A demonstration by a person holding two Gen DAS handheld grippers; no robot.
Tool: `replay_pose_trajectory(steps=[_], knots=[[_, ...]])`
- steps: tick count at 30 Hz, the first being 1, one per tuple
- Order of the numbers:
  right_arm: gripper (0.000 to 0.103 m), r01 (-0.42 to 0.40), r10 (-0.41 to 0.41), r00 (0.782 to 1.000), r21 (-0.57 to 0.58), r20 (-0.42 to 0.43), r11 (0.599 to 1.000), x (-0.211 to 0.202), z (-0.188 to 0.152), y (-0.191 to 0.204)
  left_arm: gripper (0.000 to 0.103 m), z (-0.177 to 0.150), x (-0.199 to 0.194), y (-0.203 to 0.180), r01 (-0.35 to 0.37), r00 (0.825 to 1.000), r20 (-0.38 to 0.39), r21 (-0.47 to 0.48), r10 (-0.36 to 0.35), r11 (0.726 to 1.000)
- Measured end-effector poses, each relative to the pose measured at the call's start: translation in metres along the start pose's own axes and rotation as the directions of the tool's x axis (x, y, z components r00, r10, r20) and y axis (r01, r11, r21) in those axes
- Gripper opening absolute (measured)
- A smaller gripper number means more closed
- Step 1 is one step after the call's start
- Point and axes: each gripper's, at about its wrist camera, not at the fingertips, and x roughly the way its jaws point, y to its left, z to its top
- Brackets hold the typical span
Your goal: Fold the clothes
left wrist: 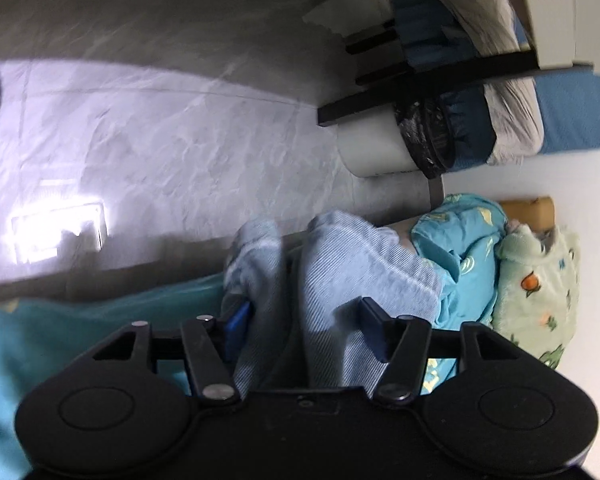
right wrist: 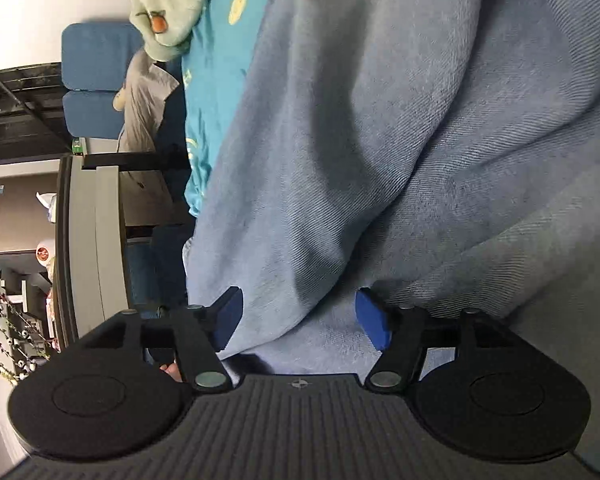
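A light blue twill garment [left wrist: 340, 264] lies bunched in two humps on a teal printed sheet [left wrist: 464, 256]. My left gripper [left wrist: 306, 324] is open, its blue pads [left wrist: 374, 328] wide apart with folds of the garment between them. In the right wrist view the same blue garment [right wrist: 400, 140] fills most of the frame in broad folds. My right gripper [right wrist: 300, 320] is open too. A ridge of the cloth runs between its blue pads [right wrist: 228, 316], which stand clear of it on both sides.
A pale green fleece piece with small prints [left wrist: 540, 280] lies beside the teal sheet [right wrist: 216, 60]. Beyond are a glossy grey floor [left wrist: 160, 128], a white bin with a black bag [left wrist: 384, 148], blue cushions [left wrist: 572, 120], grey cloth on black furniture [right wrist: 140, 120] and a cabinet [right wrist: 92, 248].
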Motion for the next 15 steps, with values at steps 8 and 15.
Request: replay_pose_trajectory(steps=[8, 15], knots=[[0.004, -0.042, 0.051, 0.99, -0.076, 0.13, 0.996, -0.012, 0.02, 0.007, 0.023, 0.002, -0.026, -0.027, -0.008, 0.999, 0.054, 0.137, 0.001, 0.991], [0.003, -0.114, 0.236, 0.938, -0.417, 0.255, 0.902, -0.06, 0.005, 0.067, 0.022, -0.004, -0.067, -0.022, 0.124, 0.991, 0.037, 0.141, -0.13, 0.982]])
